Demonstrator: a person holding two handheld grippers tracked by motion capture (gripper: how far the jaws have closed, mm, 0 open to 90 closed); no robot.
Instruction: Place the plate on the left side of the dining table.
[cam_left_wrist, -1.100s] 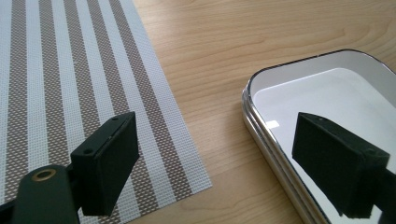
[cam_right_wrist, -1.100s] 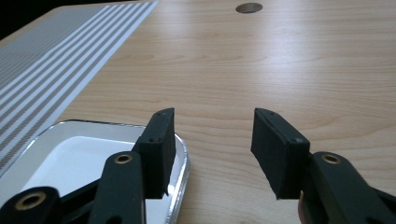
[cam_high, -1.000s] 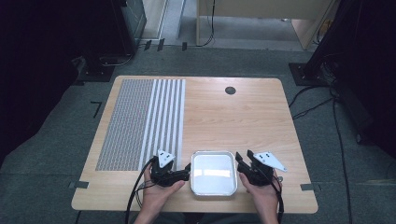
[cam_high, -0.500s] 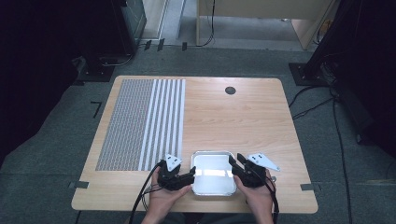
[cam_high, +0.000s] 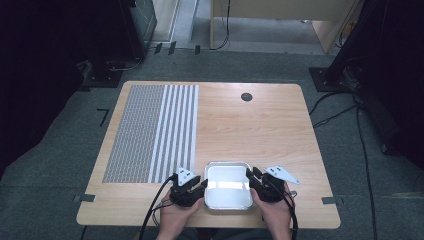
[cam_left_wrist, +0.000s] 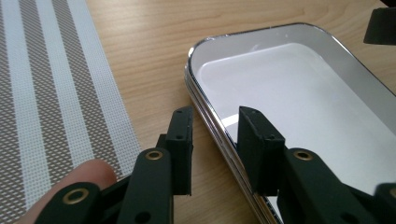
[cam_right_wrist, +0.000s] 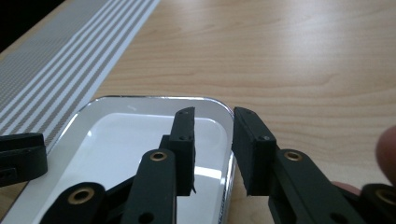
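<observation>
High view: the metal tray lies at the table's near edge, flanked by the left gripper and right gripper.

Left gripper view: the jaws, just closing, straddle the tray's left rim with gaps showing, not yet clamped.

Right gripper view: the same holds at the right rim, one jaw inside and one outside.

the shallow rectangular silver metal tray ran off the right and bottom edges of the left gripper view, and off the bottom edge of the right gripper view. whether either gripper's pads pressed its rim could not be told. in the high view, the person's forearms were cut off at the bottom edge.
</observation>
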